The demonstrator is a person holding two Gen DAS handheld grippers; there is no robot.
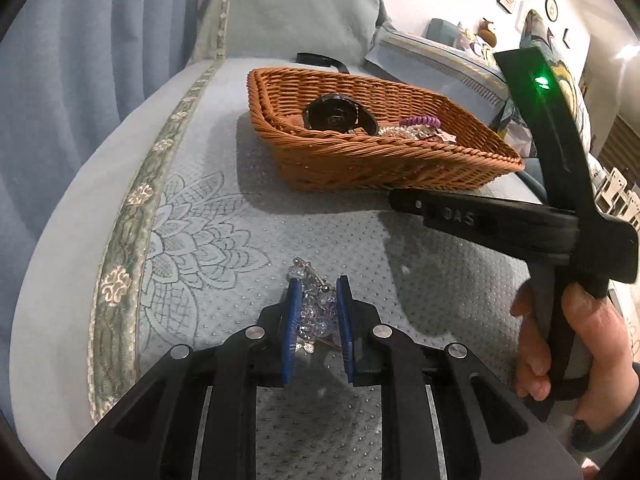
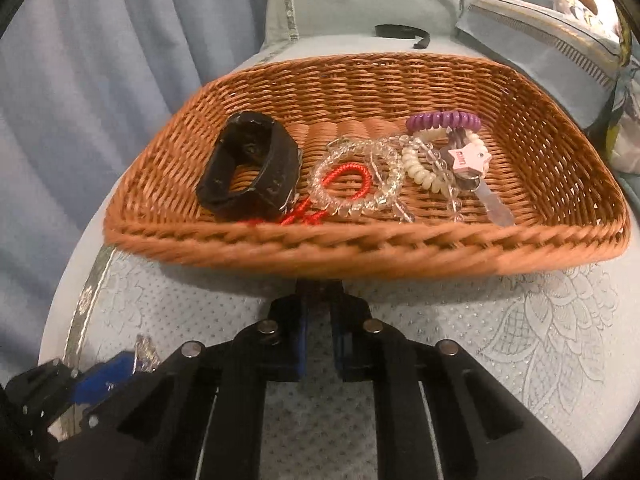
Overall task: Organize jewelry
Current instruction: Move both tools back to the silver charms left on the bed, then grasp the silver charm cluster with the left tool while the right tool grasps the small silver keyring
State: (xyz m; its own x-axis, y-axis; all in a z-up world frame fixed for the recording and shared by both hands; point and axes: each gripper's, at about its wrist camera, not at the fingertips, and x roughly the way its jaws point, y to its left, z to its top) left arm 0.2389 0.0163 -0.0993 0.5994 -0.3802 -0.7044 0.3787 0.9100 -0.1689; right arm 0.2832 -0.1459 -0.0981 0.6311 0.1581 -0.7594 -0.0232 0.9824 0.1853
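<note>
A clear crystal bead piece (image 1: 316, 312) lies on the pale blue cushion (image 1: 224, 184), with my left gripper (image 1: 318, 284) shut on it between its blue pads. A metal clasp sticks out past the fingertips. The brown wicker basket (image 2: 360, 240) holds a black watch band (image 2: 252, 172), a clear coil tie (image 2: 360, 180), a red cord (image 2: 340, 184), a purple coil (image 2: 444, 120), a cream coil (image 2: 420, 168) and a pink star charm (image 2: 466, 156). My right gripper (image 2: 320, 286) is shut, its tips tucked under the basket's near rim; I see nothing between them.
A person's hand (image 1: 576, 340) holds the right gripper's handle at the right. A black strap (image 2: 404, 32) lies behind the basket. Pillows (image 2: 540, 40) stand at the back right. A blue curtain (image 2: 100, 60) hangs past the cushion's left edge.
</note>
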